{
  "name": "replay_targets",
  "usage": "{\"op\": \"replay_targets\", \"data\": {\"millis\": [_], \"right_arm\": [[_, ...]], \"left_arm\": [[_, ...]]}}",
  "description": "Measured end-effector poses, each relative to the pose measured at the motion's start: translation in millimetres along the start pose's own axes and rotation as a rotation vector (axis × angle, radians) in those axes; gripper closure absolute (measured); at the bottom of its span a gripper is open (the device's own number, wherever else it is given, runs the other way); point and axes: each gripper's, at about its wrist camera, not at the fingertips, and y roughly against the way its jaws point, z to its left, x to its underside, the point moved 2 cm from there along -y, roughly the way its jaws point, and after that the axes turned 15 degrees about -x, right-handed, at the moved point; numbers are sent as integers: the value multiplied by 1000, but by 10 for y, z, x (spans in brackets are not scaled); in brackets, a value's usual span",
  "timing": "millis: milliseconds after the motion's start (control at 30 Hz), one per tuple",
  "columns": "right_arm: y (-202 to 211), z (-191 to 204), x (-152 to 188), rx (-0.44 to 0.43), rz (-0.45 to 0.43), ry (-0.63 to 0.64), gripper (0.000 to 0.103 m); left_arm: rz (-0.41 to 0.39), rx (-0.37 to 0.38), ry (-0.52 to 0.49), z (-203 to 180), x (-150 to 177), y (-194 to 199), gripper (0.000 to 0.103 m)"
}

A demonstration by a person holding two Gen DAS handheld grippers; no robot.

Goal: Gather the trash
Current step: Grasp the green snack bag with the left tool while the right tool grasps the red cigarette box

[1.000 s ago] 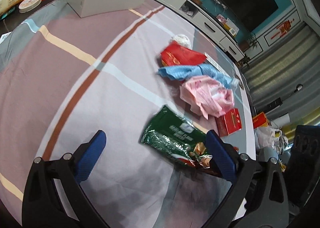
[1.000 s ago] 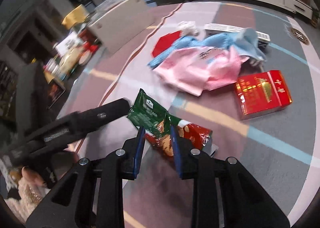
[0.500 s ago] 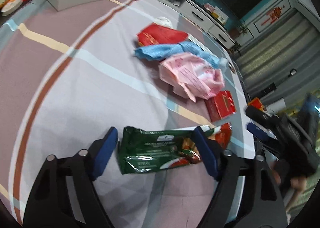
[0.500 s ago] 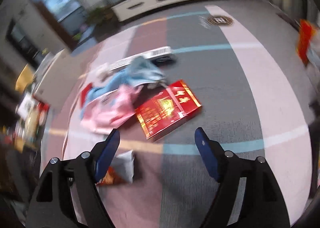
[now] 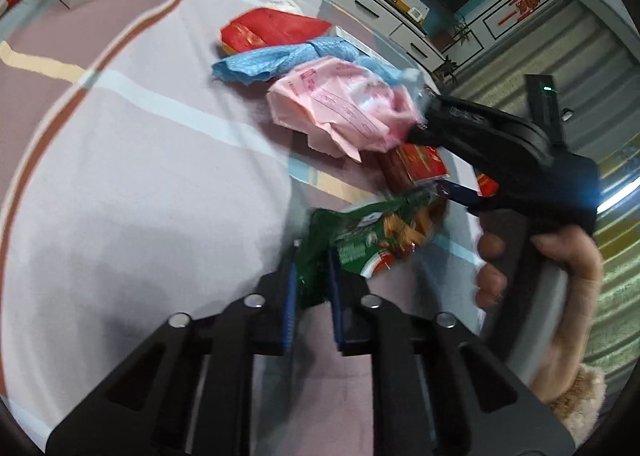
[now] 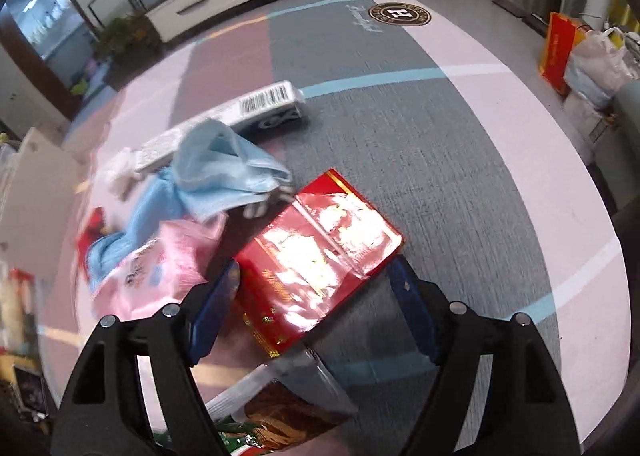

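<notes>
1. At the bottom centre of the left wrist view, the left gripper is pinching the near end of the green snack bag, its blue pads drawn close together on the crumpled foil; that one piece of trash is looking secured, though the bag's far end is blurred and I cannot tell whether it is lying on the cloth or lifting off it

2. Low in the right wrist view, the right gripper is standing wide open, holding nothing, with its jaws straddling the near end of the red box; my judgement is that this is the next pickup and it is not yet gripped

3. Further up, left of centre in that view, the pink plastic bag is lying just beside the box, and the blue cloth is draping over it, both untouched

4. Higher still, the white barcoded box is poking out from under the blue cloth, and in the upper middle of the left wrist view a red packet and a white wad are waiting on the striped tablecloth

5. No bin is showing in either view, so nearly all the collecting is looking still to be done
</notes>
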Motion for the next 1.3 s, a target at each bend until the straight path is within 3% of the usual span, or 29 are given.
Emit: {"op": "replay_targets", "data": {"millis": [233,333,567,800,900,1233,1300], "right_arm": [[-14,-35,-37,20,-5,-19,17],[-16,-16,-90,34,-11,-23,17],[-38,113,-185,34,-30,-67,15],[-206,192,-147,152,-19,2,15],[-224,191,-65,157,-12,54,15],[37,79,214,39,49,178,45],[167,65,274,12,47,203,45]], "left_arm": [[-107,-16,-5,-17,-45,355,94],[-187,-48,24,106,-104,608,94],[-282,-62,107,418,-175,988,94],[-294,-83,131,492,-137,1064,94],[-287,-86,130,464,-123,1055,94],[-275,-86,99,400,-132,1032,94],[-261,-87,86,361,-112,993,94]]}}
